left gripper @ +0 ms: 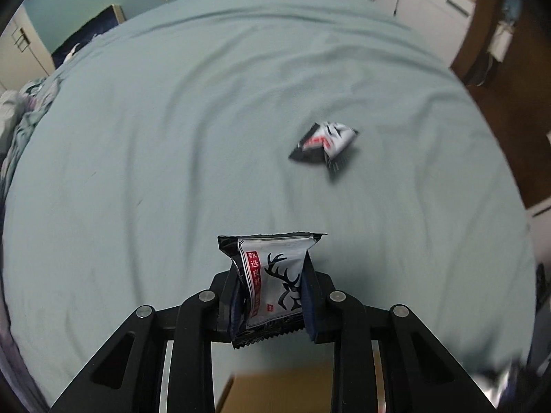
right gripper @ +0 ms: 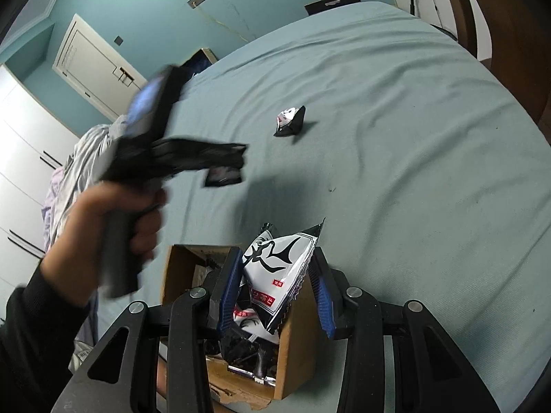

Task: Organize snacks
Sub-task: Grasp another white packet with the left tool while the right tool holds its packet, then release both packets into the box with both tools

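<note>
Right now, left gripper (left gripper: 272,296) is pinching a snack packet (left gripper: 272,282) beyond the cardboard box (right gripper: 296,351) | right gripper (right gripper: 275,296) is clamping another packet (right gripper: 279,275) over the box (thin grip) | risk: slipping outside | loose packet (left gripper: 323,146) is lying farther off.

Left claw (left gripper: 272,289): both fingers closed tight against sides of snack packet (left gripper: 272,282), packet pinched upright between dark pads, raised clear of bed. Seen from right wrist view, left claw (right gripper: 224,168) blurred, pointing sideways, person's left hand (right gripper: 117,227) wrapped around its grip, dark sleeve at wrist. Right claw (right gripper: 275,289): blue-padded fingers (right gripper: 227,296) angled inward, left pad against second packet (right gripper: 279,275), right pad near its edge; firm contact there hard to confirm.
</note>
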Tool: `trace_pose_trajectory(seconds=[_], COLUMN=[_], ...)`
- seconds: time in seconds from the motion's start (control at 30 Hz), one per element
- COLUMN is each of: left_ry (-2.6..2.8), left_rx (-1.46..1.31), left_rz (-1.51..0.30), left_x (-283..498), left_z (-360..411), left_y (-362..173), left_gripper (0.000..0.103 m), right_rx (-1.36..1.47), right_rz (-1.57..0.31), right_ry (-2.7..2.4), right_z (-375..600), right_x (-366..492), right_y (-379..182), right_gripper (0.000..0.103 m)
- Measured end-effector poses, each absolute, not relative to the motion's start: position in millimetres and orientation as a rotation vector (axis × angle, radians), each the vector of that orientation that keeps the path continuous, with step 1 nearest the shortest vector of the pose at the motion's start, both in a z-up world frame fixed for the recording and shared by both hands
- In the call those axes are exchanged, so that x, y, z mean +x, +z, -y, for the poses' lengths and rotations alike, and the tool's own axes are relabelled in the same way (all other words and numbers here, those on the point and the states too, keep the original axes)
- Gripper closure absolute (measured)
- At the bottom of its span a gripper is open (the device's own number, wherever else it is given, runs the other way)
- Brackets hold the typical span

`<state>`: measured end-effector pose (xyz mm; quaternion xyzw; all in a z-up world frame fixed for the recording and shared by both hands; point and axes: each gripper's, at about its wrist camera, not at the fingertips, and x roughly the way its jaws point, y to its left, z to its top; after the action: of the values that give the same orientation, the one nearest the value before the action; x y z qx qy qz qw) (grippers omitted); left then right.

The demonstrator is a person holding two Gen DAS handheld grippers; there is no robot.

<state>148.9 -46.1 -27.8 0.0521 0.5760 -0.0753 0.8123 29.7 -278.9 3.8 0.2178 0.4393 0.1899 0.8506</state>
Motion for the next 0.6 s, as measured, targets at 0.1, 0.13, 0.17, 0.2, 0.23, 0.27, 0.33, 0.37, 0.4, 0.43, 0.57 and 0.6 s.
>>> trace_pose_trajectory(seconds=[0.1,0.13,0.17,0.2,0.23,0.27,0.33,0.37,0.4,0.43,0.57,0.6], left_ry=[-0.176,-0.186,-0.197,-0.215,-0.232,-0.244,-0.284,-0.303,-0.337,-0.365,-0.457,-0.454], left_rx=[0.125,0.13,0.127,0.12,0.114,0.108,0.081,0.068,0.051,0.046,0.046,0.054], left_rz=[-1.199,-1.198,-1.193,-1.185,-1.173,-1.162,-1.141,-1.135,-1.124,-1.122,-1.149,-1.136], left_x=[100,86,73,62,50,41,22,18,8,5,-9,-10], left_z=[29,26,23,21,19,17,17,24,25,28,38,38], left_y=[-9,-3,1,8,14,18,23,22,22,18,9,11], left_gripper=[0.076,0.076,0.076,0.076,0.076,0.076,0.076,0.076,0.075,0.074,0.046,0.029], right_rx=[0.441,0.433,0.426,0.419,0.413,0.407,0.39,0.376,0.363,0.345,0.328,0.322], right_rz=[-0.913,-0.907,-0.902,-0.897,-0.891,-0.884,-0.871,-0.862,-0.855,-0.849,-0.837,-0.837], right_ry=[0.399,0.4,0.401,0.402,0.402,0.404,0.403,0.401,0.398,0.395,0.388,0.385], right_z=[276,275,272,271,270,269,266,265,263,260,256,254], right_x=[25,23,20,18,15,12,6,3,1,-1,-5,-6], right_y=[8,12,14,16,18,19,22,23,23,23,23,22], right_gripper=[0.066,0.066,0.066,0.066,0.066,0.066,0.066,0.066,0.066,0.066,0.066,0.066])
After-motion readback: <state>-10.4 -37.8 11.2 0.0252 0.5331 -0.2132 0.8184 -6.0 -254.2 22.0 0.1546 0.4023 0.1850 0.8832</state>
